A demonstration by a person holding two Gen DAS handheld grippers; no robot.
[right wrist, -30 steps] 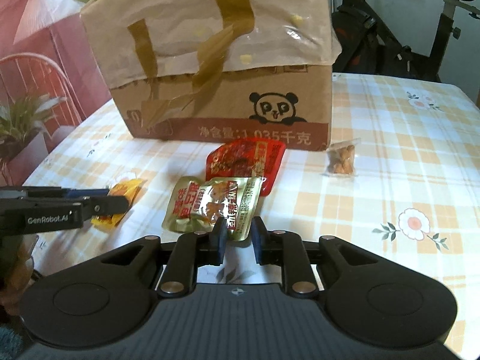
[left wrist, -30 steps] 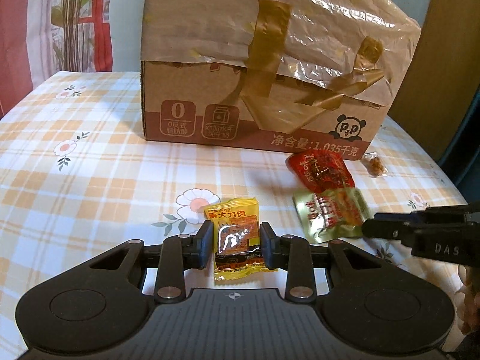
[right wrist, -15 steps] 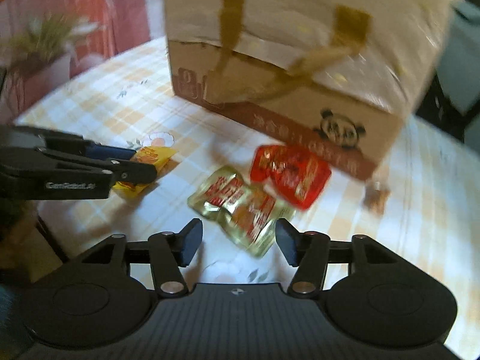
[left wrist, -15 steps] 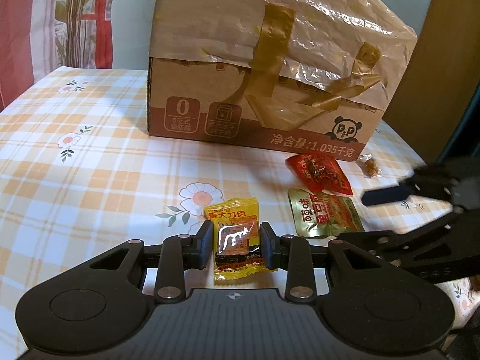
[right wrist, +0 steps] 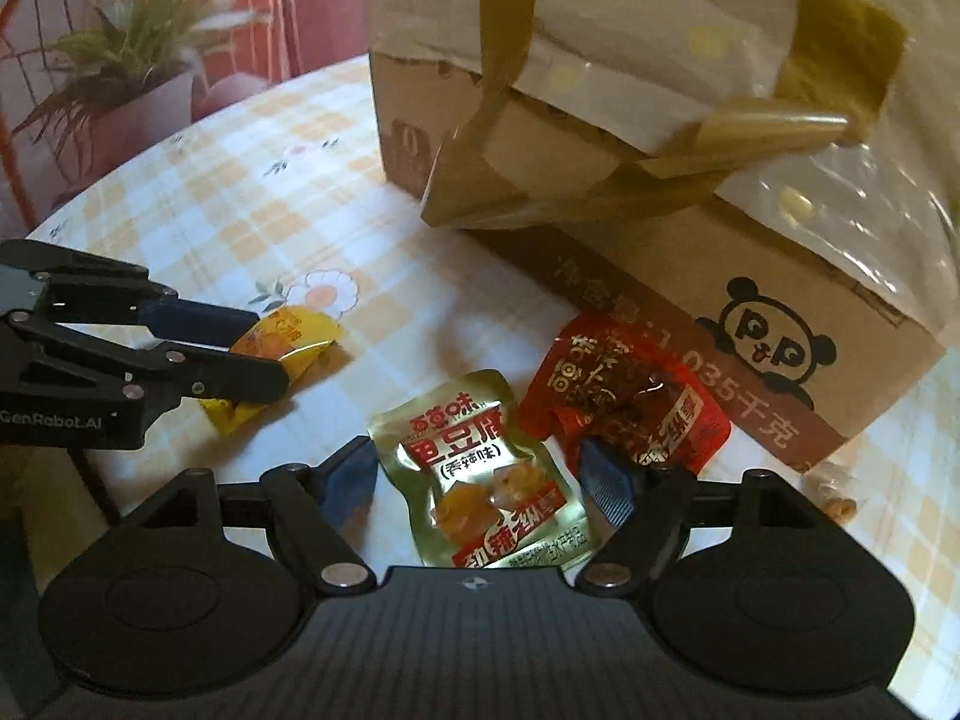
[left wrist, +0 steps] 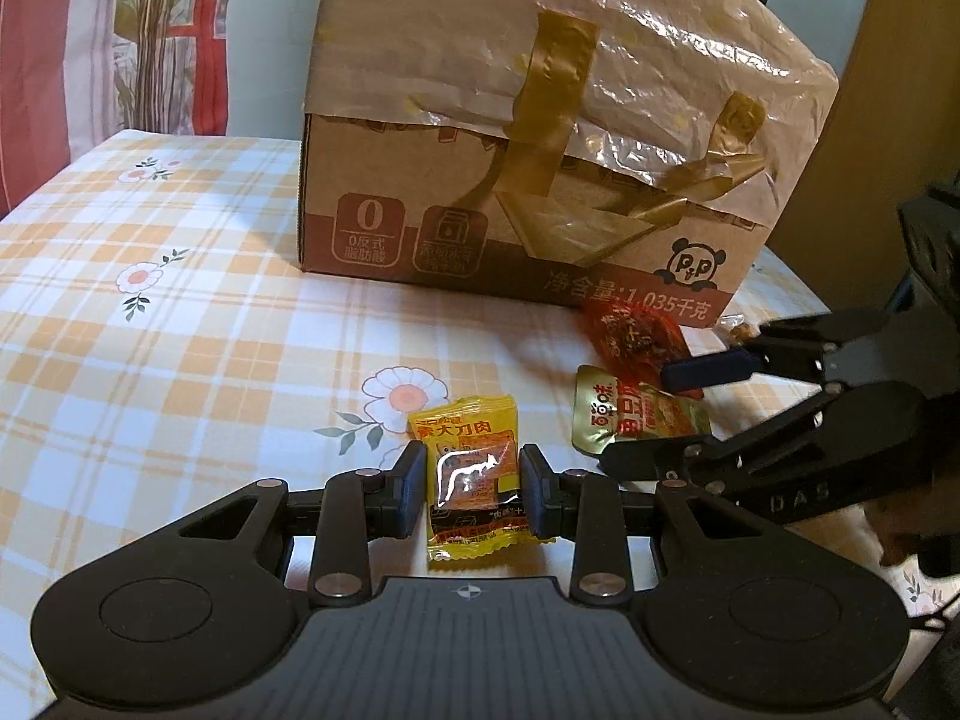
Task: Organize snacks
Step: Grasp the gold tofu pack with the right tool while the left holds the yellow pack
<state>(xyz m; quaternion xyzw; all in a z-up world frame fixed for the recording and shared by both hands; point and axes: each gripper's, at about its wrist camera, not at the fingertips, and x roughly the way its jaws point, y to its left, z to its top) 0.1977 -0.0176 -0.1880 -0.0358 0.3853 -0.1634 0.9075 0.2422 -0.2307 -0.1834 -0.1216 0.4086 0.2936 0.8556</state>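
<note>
My left gripper is shut on a small yellow snack packet and holds it just above the checked tablecloth; the packet also shows in the right wrist view. My right gripper is open, its fingers on either side of a gold snack pouch that lies flat on the cloth; the pouch also shows in the left wrist view. A red snack pouch lies right behind it, against the cardboard box.
The big cardboard box with taped plastic over its top stands at the back of the table. A small clear packet of nuts lies at the right by the box. A potted plant stands beyond the table's left edge.
My right gripper has opened wide, swung left and come down around the gold pouch. My left gripper has kept its hold on the yellow packet and barely moved.
</note>
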